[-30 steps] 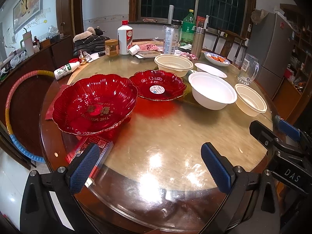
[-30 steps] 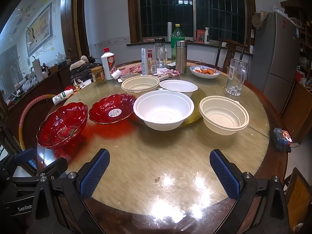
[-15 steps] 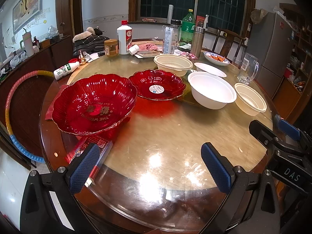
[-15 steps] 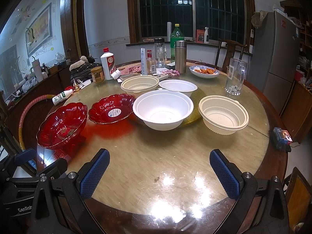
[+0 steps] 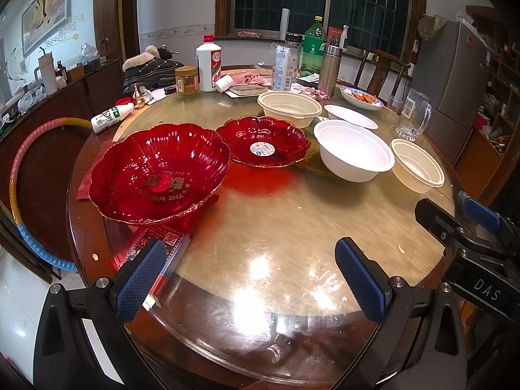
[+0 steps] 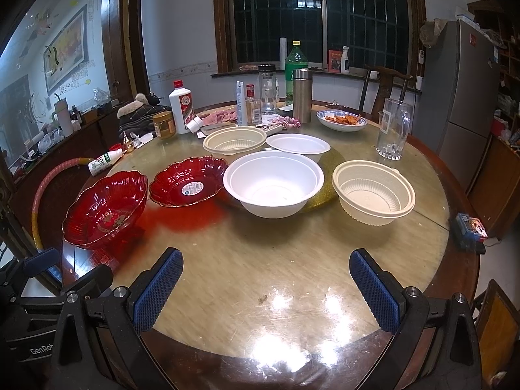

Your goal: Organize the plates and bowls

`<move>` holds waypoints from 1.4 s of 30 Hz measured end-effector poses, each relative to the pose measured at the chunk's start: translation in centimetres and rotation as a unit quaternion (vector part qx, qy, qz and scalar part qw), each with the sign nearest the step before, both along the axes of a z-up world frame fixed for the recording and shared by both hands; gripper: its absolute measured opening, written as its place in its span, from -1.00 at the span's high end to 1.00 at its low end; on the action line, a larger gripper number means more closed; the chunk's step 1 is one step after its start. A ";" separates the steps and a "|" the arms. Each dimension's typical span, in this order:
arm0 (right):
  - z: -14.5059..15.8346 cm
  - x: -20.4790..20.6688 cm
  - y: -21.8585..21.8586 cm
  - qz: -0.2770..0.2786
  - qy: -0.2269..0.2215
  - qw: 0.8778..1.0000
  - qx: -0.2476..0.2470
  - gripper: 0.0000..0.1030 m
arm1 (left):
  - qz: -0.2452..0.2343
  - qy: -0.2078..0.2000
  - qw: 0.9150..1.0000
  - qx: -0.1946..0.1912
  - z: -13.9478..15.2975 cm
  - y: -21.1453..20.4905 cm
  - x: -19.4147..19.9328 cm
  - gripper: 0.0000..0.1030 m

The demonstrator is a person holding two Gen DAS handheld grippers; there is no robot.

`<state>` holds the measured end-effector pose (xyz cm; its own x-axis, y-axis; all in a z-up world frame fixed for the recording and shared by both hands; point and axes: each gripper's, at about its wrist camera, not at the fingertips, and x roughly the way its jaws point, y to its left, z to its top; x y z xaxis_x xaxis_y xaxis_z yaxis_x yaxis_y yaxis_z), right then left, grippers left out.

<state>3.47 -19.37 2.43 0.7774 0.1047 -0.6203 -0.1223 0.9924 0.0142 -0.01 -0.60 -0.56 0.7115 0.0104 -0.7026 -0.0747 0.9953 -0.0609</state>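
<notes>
Hovering at the near table (image 6: 260, 260) edge: left gripper (image 5: 250, 276) and right gripper (image 6: 265, 289), both spread wide, empty. Ahead, unstacked: red bowl (image 5: 159, 170), red plate (image 5: 265, 145), white bowl (image 6: 273, 183), beige bowl (image 6: 373, 190). Risk: thin rims slipping, tipping, nudging the glass mug (image 6: 393, 130).

- Large scalloped red glass bowl (image 5: 159, 175): deep translucent red, gold rim, gold lettering inside.
- Smaller scalloped red glass plate (image 5: 265, 146): red, white sticker.
- Round foam bowl (image 6: 273, 182): plain white.
- Ribbed plastic bowl (image 6: 373, 191): cream.
- Gripper pads (image 6: 158, 289): textured blue.
- Glass-topped round surface (image 6: 260, 260): tan, brown edge.
</notes>
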 end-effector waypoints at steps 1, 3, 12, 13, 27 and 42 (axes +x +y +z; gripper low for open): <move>0.0 0.0 0.1 0.000 0.000 1.000 0.000 -1.00 | 0.000 0.000 1.000 0.000 0.0 0.0 -0.1 -1.00; 0.1 0.0 0.2 0.002 -0.001 1.000 0.000 -1.00 | 0.001 -0.002 1.000 0.000 0.1 0.1 -0.2 -1.00; 1.1 0.7 2.0 0.049 0.006 0.998 0.037 -1.00 | -0.001 -0.023 0.998 -0.066 1.6 5.4 -0.7 -1.00; 1.2 0.9 2.3 0.059 0.012 0.997 0.049 -0.99 | 0.009 -0.026 0.996 -0.089 1.6 7.3 -0.5 -1.00; -2.9 8.3 12.3 0.188 0.174 0.950 0.181 -0.82 | 0.108 0.019 0.992 -0.067 -1.1 16.9 4.5 -1.00; -8.0 13.4 16.3 0.160 0.270 0.928 0.199 0.02 | 0.107 0.072 0.987 -0.094 -4.7 18.6 9.0 -0.64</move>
<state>16.92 -3.10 -5.55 0.2544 0.5808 -0.7733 -0.2782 0.8098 0.5166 8.94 18.01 -5.23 0.5990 0.0092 -0.8007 -0.3031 0.9281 -0.2162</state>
